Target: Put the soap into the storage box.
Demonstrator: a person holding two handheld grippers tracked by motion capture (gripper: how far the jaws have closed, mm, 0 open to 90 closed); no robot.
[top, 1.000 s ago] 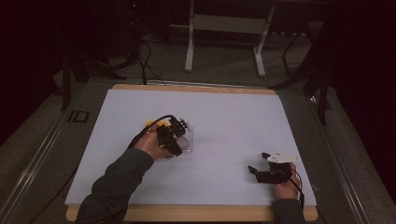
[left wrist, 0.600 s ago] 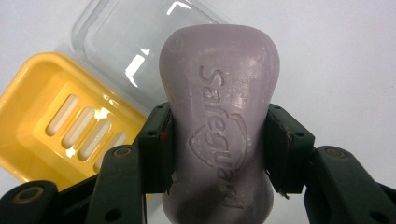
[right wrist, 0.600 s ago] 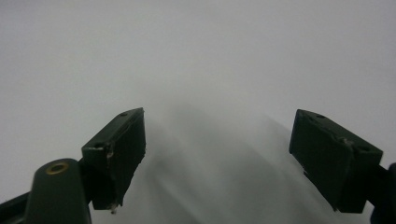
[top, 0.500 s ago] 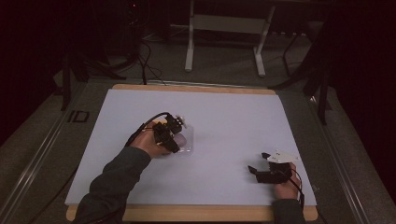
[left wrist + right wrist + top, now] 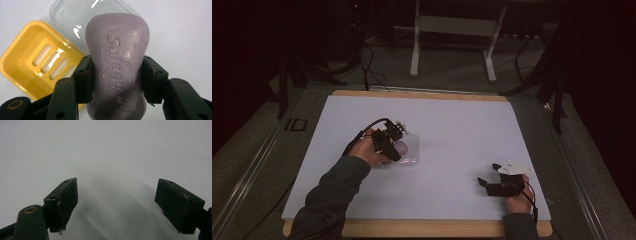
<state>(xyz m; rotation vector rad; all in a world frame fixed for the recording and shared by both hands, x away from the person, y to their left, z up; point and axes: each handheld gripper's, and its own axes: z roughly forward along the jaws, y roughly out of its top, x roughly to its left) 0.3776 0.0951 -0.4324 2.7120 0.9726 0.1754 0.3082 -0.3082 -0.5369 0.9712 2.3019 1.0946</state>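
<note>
On the white worktop (image 5: pixel 462 145), left of centre, the left gripper (image 5: pixel 116 77) pinches a soap (image 5: pixel 117 67). The right gripper (image 5: pixel 116 202), near the front right corner, is spread, touching nothing. The left gripper view reveals a yellow tray (image 5: pixel 32 65) touching a clear lid (image 5: pixel 75 20).

Lilac embossed soap bar (image 5: pixel 117 72) clamped between jaws, above yellow slotted dish (image 5: pixel 37 65) and clear lid (image 5: pixel 75 20).
</note>
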